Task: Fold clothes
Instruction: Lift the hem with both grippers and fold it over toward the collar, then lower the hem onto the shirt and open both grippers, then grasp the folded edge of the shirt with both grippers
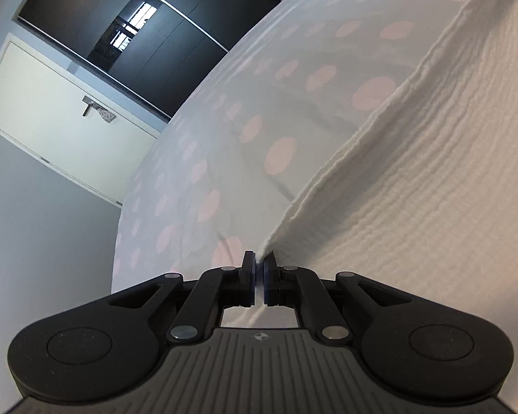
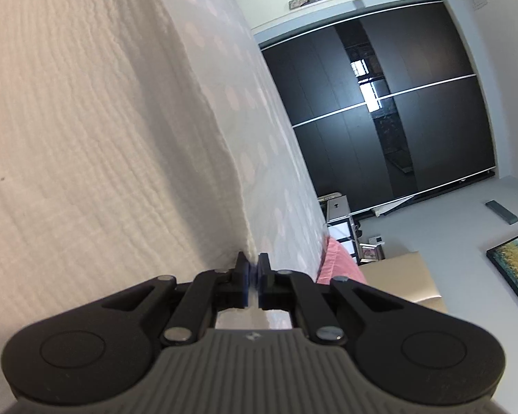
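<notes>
One cream textured cloth [image 1: 431,179] is stretched between both tongs, filling the right of the left view and the left of the right view. Its edge is pinched by the closed left gripper [image 1: 259,269] and right gripper [image 2: 253,267]. A pink-dotted bedspread [image 1: 259,103] is seen behind.

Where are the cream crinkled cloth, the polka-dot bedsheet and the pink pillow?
cream crinkled cloth [image 1: 431,172]: left wrist view, on its ribbed face.
polka-dot bedsheet [image 1: 259,103]: left wrist view, on a bare dotted stretch.
pink pillow [image 2: 338,262]: right wrist view, on its visible pink side.
</notes>
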{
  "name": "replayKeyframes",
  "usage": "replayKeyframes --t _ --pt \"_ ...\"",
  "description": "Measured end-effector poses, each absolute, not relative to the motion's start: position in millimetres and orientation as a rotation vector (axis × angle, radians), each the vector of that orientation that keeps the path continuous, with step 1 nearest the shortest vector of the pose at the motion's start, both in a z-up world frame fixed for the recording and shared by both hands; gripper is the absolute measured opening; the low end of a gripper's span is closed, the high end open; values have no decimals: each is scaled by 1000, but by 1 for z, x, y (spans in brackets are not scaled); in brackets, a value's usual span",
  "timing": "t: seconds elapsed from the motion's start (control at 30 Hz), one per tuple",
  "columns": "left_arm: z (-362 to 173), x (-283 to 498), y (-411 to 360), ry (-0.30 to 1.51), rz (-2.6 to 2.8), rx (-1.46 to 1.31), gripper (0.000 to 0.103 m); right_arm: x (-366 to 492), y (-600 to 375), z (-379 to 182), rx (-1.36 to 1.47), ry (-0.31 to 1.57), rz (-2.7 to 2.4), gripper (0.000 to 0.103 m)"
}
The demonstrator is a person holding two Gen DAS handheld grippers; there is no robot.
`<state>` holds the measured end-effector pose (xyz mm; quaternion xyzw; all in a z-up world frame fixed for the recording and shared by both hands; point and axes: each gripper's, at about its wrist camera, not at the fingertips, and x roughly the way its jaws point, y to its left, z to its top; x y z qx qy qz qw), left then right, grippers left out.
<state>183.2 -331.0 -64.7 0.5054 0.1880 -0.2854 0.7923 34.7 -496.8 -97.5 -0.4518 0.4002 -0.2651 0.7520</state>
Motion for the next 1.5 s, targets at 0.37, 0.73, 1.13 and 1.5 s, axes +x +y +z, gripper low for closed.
replayKeyframes --t 0.37,0.73,1.13,1.5 --pt "-125 205 -354 452 -634 1074 6 50 -509 -160 -834 1039 -557 7" --pt "-84 212 -333 477 -575 893 27 29 -537 -126 -598 1037 -652 36" --pt "-14 162 -231 672 -583 662 29 -87 -512 -73 69 1017 -639 38" --pt "-20 110 -142 910 -587 412 30 -196 -496 -64 703 914 -663 46"
